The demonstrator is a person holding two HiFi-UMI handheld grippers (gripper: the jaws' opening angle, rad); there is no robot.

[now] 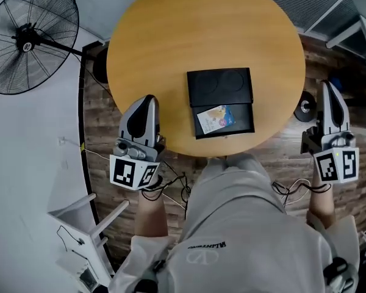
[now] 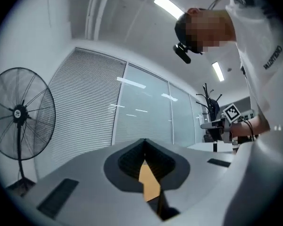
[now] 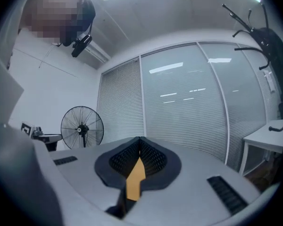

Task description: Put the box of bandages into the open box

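On the round wooden table lies an open black box, its lid folded back toward the far side. The small bandage box, pale with blue and yellow print, rests inside the near half of the black box. My left gripper is held up at the table's near left edge, jaws shut and empty. My right gripper hovers off the table's right side, also shut with nothing in it. In both gripper views the jaw tips meet, and only a sliver of orange table shows through the gap below them.
A black standing fan is on the floor at the left, also in the left gripper view. White shelving sits near my left side. A dark round base stands on the wooden floor by the right gripper. Glass partitions with blinds lie ahead.
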